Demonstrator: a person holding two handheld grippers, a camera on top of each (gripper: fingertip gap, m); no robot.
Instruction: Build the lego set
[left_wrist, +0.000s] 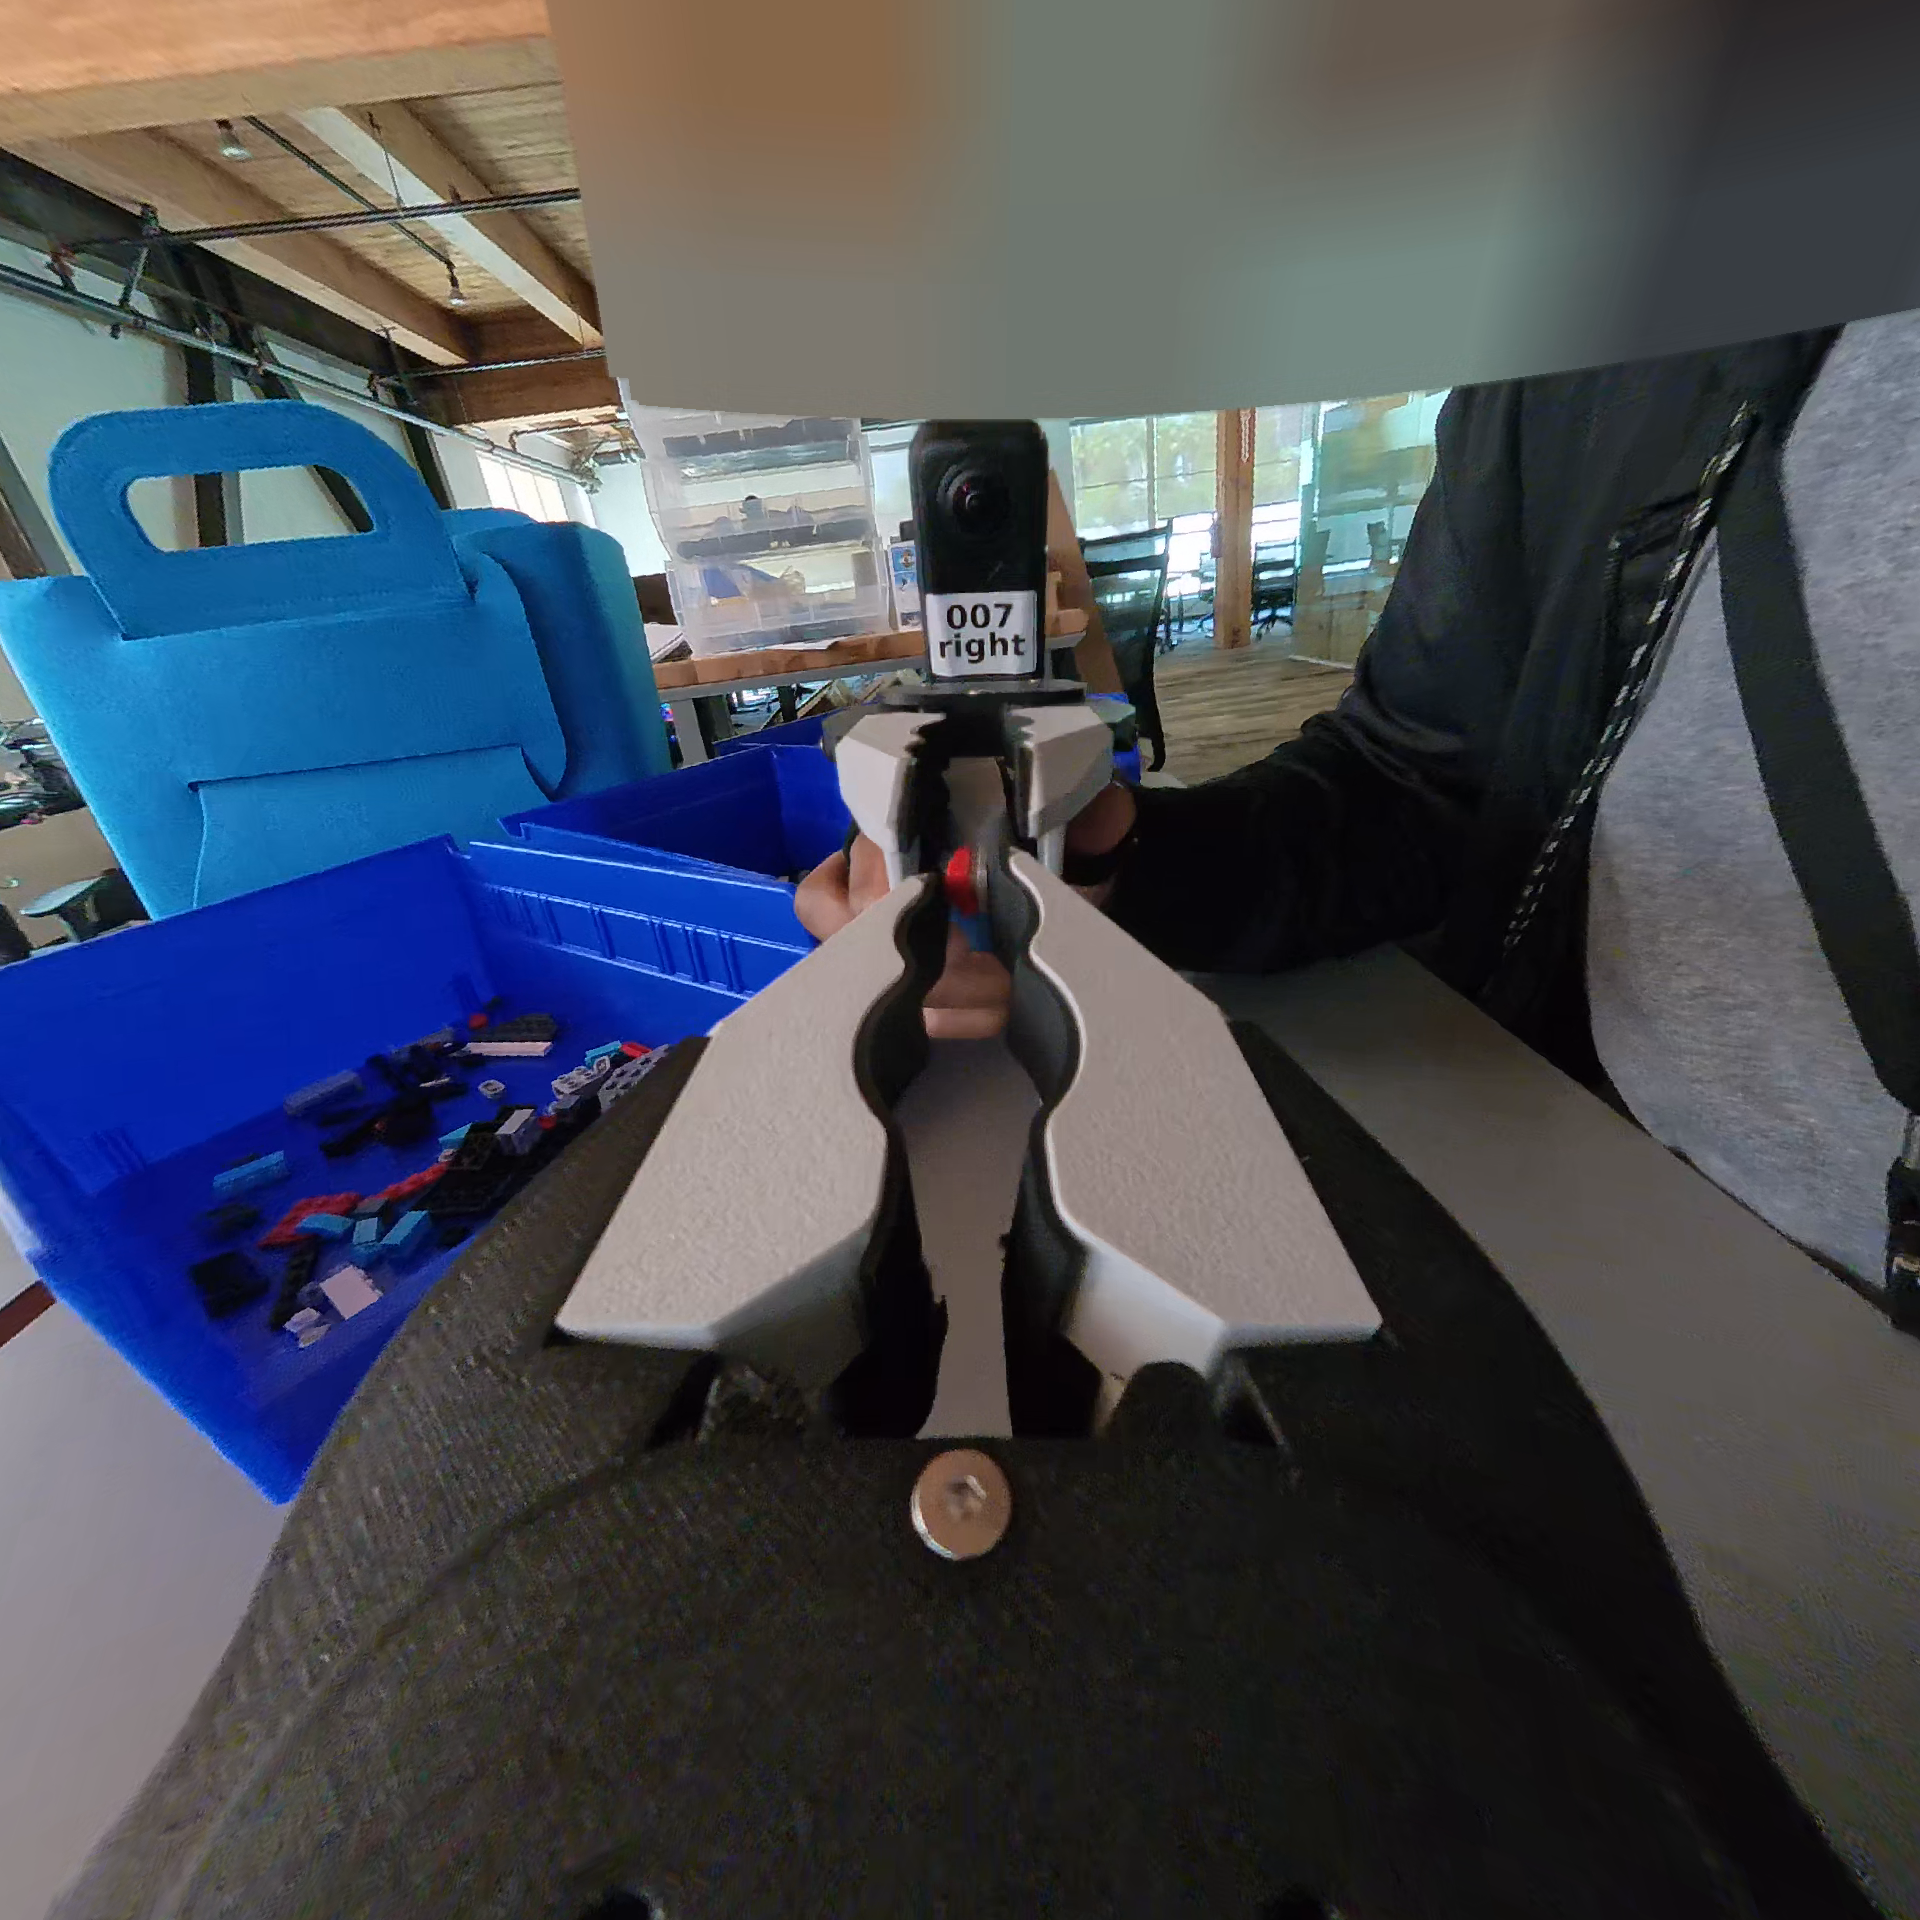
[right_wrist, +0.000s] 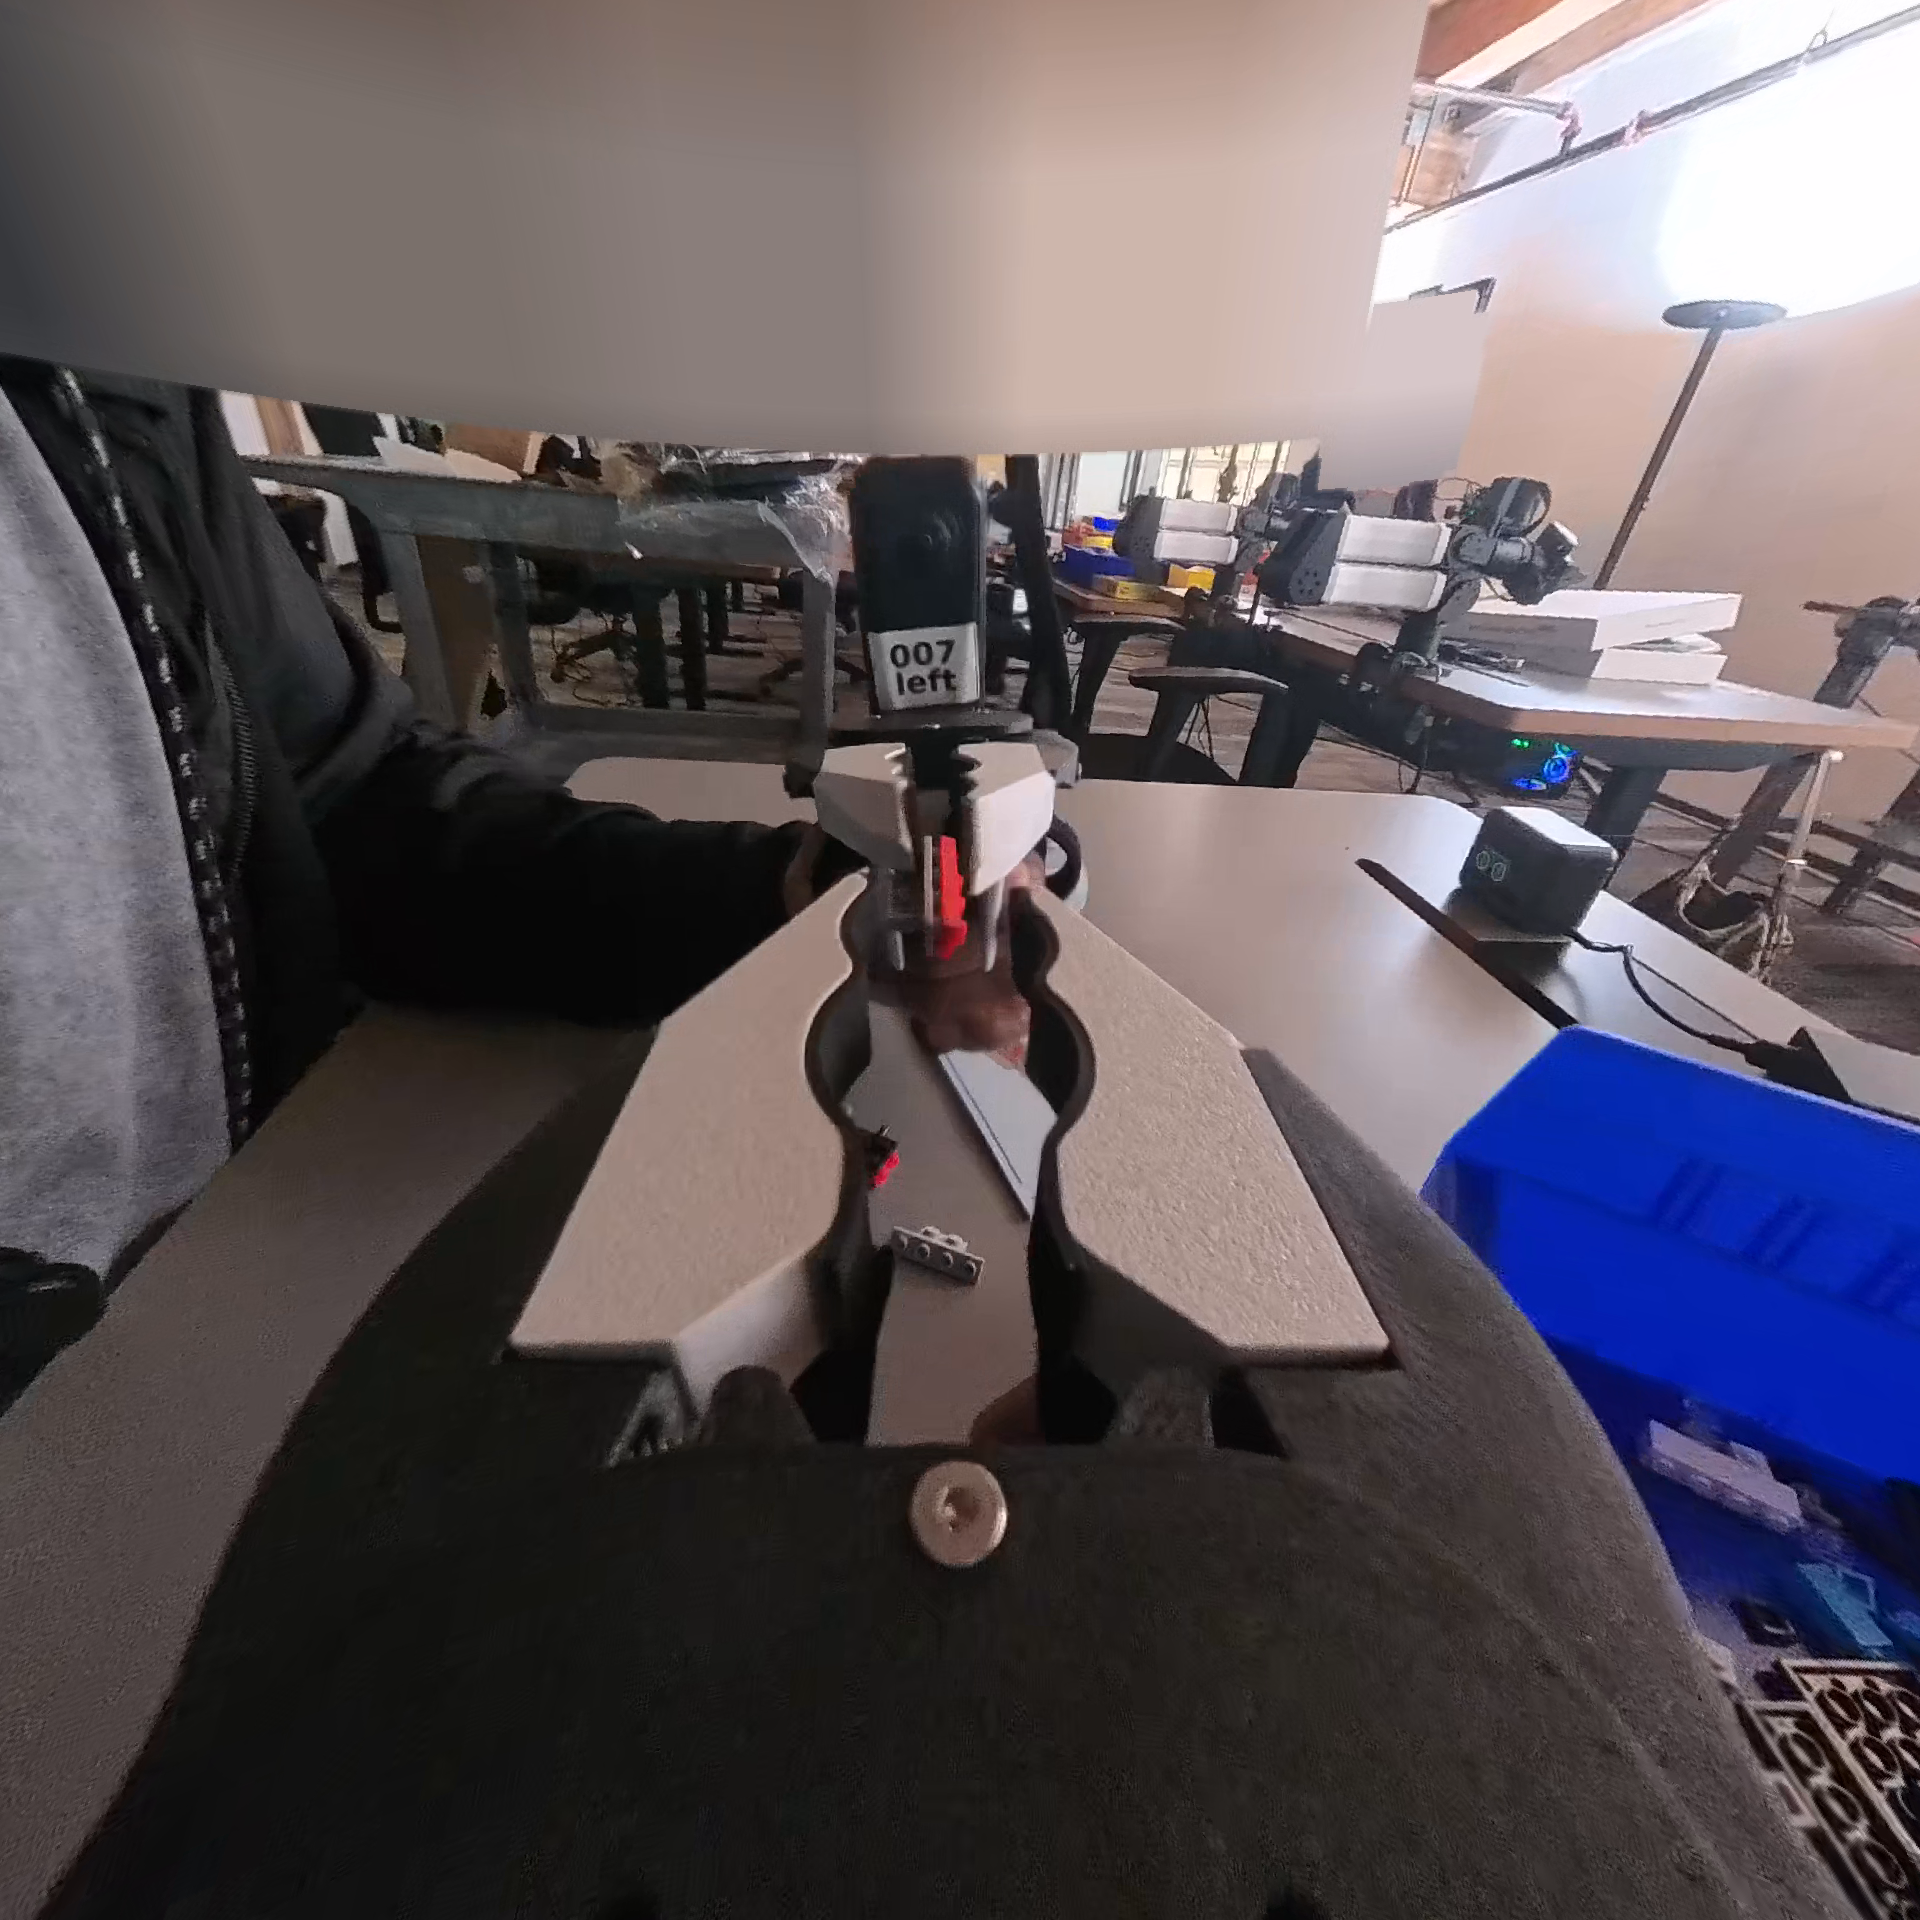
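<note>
My two grippers meet tip to tip above the grey table (right_wrist: 1299, 935). My left gripper (left_wrist: 966, 883) is shut on a small lego assembly (left_wrist: 961, 894) of red and blue pieces. From the right wrist view the same assembly (right_wrist: 940, 894) shows a red brick against a thin grey plate. My right gripper (right_wrist: 940, 909) is closed on it from the opposite side. I cannot tell which piece each gripper grips. A small grey studded plate (right_wrist: 938, 1252) and a tiny red piece (right_wrist: 883, 1158) lie on the table below.
A blue bin (left_wrist: 208, 997) with several loose bricks (left_wrist: 416, 1153) stands left of the left gripper and also shows in the right wrist view (right_wrist: 1662, 1195). A second blue bin (left_wrist: 727, 800) stands behind it. A black device (right_wrist: 1538, 883) sits on the table. The person's torso (left_wrist: 1714, 831) is close. The tips of both grippers are at nearly the same place.
</note>
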